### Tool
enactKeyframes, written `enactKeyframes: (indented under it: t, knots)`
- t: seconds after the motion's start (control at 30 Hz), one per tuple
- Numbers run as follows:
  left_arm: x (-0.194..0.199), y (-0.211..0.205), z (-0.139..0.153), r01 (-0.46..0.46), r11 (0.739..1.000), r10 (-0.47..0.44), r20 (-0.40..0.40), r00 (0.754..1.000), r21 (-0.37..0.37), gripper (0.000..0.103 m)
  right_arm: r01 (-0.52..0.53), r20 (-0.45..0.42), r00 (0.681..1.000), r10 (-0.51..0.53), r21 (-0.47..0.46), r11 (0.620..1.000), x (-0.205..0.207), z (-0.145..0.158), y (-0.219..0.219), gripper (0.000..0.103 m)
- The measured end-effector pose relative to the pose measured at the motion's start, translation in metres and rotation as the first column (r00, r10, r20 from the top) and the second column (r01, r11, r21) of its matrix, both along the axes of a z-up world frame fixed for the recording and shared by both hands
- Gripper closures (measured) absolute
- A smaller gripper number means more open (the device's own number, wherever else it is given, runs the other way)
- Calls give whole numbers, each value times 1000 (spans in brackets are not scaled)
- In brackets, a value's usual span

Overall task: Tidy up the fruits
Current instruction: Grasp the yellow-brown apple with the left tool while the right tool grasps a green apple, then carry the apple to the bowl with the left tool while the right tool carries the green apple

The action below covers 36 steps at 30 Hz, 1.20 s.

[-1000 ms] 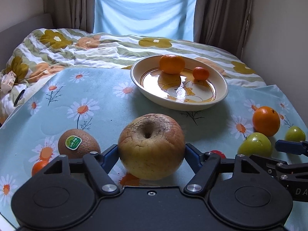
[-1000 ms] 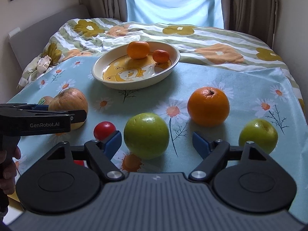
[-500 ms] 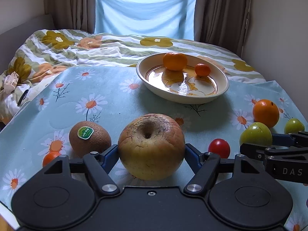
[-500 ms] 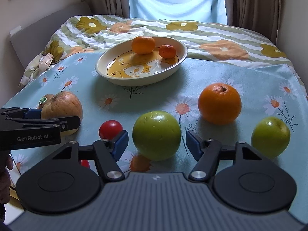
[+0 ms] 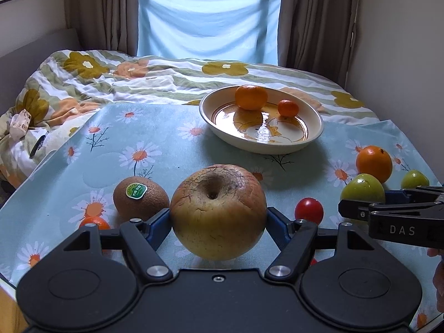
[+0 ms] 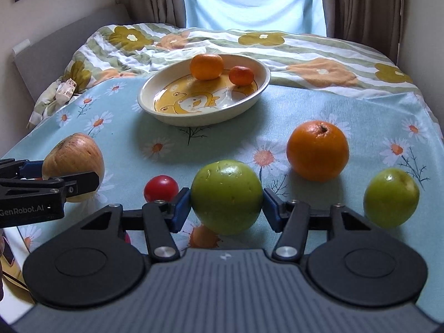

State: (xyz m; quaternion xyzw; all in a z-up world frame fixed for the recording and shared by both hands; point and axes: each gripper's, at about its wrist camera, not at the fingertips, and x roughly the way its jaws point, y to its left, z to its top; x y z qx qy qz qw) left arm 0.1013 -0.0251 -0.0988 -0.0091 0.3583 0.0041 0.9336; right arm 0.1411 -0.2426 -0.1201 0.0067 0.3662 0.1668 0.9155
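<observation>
Nearest on the left, the left tongs [image 5: 217, 219] are clamped on a big russet-brown apple [image 5: 217, 212], blue pads pressed to both its sides, the fruit held up off the daisy-print cloth [image 5: 166, 144] that covers the counter. On the right, the right tongs [image 6: 227, 204] are closing round a large green apple [image 6: 227, 195]; the blue pads sit right at its flanks, seemingly touching, though the apple rests on the cloth. A small orange fruit [image 5: 94, 222] peeks out by the left tongs' near side, and just beyond it lies a kiwi [image 5: 141, 198] with a green sticker, close beside the brown apple. Between the two tongs sits a red cherry tomato [image 6: 161, 188]. To the right of the green apple, a smaller green apple [image 6: 391, 197] lies near the cloth's edge, and a little farther back, between the two, stands a large orange [image 6: 317, 149]. Farther still, toward the middle of the counter, a cream oval dish [image 6: 166, 116] with a yellow cartoon print holds a mandarin [image 6: 206, 66] and a smaller tangerine [image 6: 241, 75] at its far side, near each other but apart. Beyond the counter stretches a bed with a flowered striped quilt [image 6: 291, 47], then brown curtains [image 5: 105, 11] flanking a window hung with pale blue fabric [image 5: 208, 25].
</observation>
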Motion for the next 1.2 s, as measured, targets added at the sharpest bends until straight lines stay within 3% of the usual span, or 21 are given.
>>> enactKeyframes:
  t: [0.7,0.97,1.2]
  knots:
    - [-41,10,102,-31,1000,31,115,993,1,26,-30,58,998,30,6,1000,-35,113,8,33]
    - [-18,31,131,19,1000,-21,156,988,17,26,34,87,996,-35,17,999,-21,148,19,33]
    - [32,49,137,123,992,-125,155,980,25,26,139,77,987,-139,15,990,8,154,36,33]
